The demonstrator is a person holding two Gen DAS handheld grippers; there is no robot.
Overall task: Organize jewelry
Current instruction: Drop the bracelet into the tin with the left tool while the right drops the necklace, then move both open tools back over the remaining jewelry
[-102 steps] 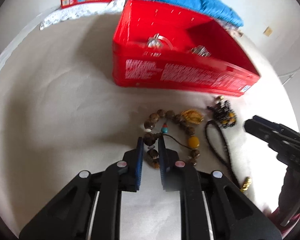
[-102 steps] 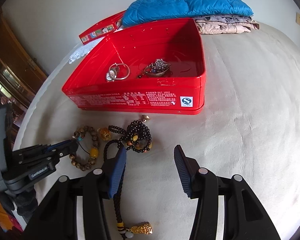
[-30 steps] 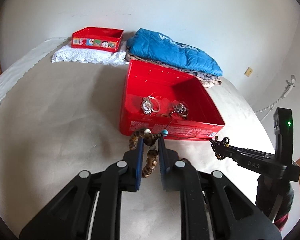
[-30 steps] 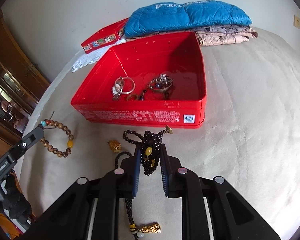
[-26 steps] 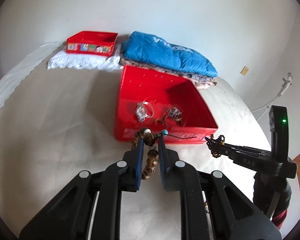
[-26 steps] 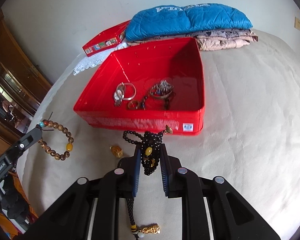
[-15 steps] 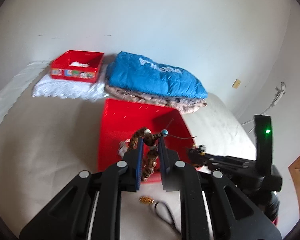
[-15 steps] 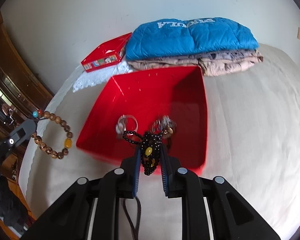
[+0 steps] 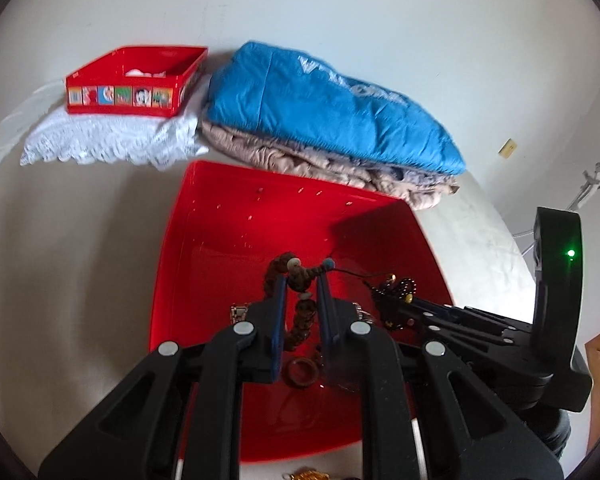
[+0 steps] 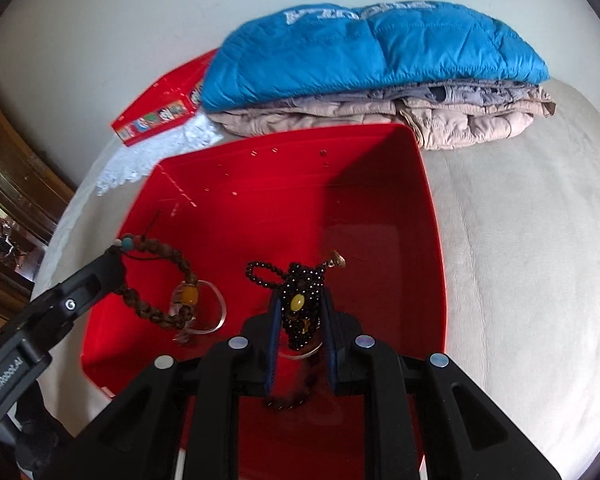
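Behind the big red tin (image 9: 204, 216) a folded blue quilted jacket (image 9: 324, 108) lies on top of beige padded clothing (image 10: 460, 120), pushed against the white wall. To the left of that pile, a smaller red box (image 9: 136, 80) with cartoon pictures sits on a white lace cloth (image 9: 112, 140). Everything rests on a cream-covered bed (image 10: 532, 240). Inside the tin a clear bangle (image 10: 214, 314) and a dark ring (image 9: 300, 374) lie on the floor, partly hidden by the hanging beads.

The left claw (image 9: 302, 284) is pinched tight on a brown wooden bead bracelet (image 10: 156, 280), which dangles over the left half of the tin. The right claw (image 10: 300, 308) is clamped on a bunched black bead necklace (image 10: 300, 304), held over the tin's middle.

Half a second ago both strings hung at the tin's near edge; now they are well over its interior. A few seconds back both pieces lay on the bed in front of the tin, with the right claw wide open.
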